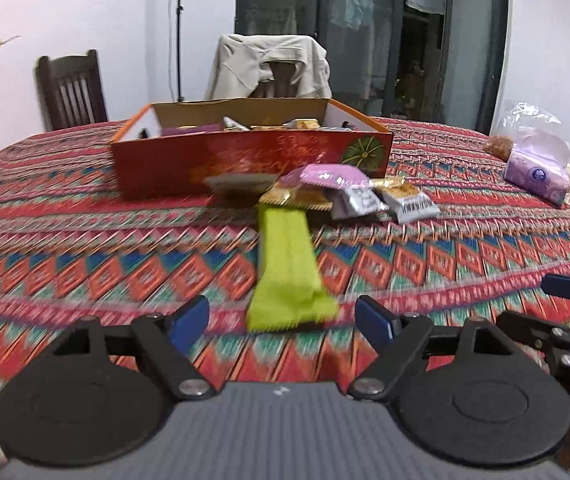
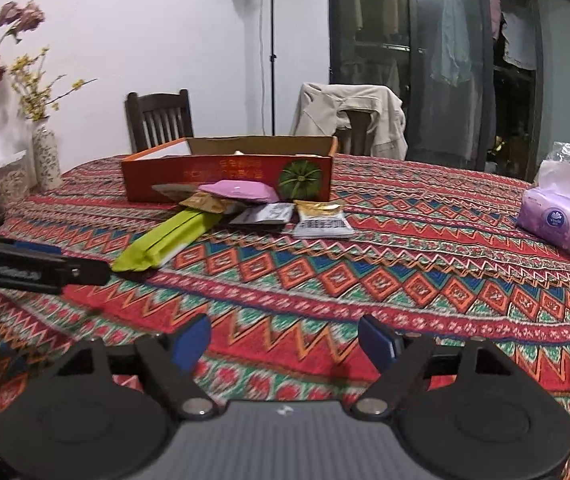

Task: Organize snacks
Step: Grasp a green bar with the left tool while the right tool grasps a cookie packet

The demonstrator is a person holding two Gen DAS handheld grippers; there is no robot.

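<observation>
Ahead of my left tongs (image 1: 281, 318), lying lengthwise on the table (image 1: 85, 248), is the green snack bar (image 1: 287, 268); its near end sits just beyond the gap between the blue pads, which stand wide apart and grip nothing. Left wrist view is motion-blurred, so I cannot tell whether the pads touch the wrapper; I read it as not held.

Beyond the bar, further from the tongs, the red box (image 1: 245, 160) sits open-topped with several packets already showing over its rim. I judge that portion of the sorting done.

Just in front of the box, to the right of the bar's far end, a loose pile remains: a pink packet (image 1: 335, 176) on top, a gold packet (image 1: 297, 198) beneath, a silver packet (image 1: 359, 202), and a barcode packet (image 1: 413, 202) furthest right. All of these lie outside the box.

My right tongs (image 2: 285, 342) are also wide open and empty, over bare cloth, well short of the pile.

Far right of both tongs: a purple tissue pack (image 2: 557, 220), not part of the job as far as I can judge.

Estimate: partway through. Green bar likely next; four or more packets left after it.
</observation>
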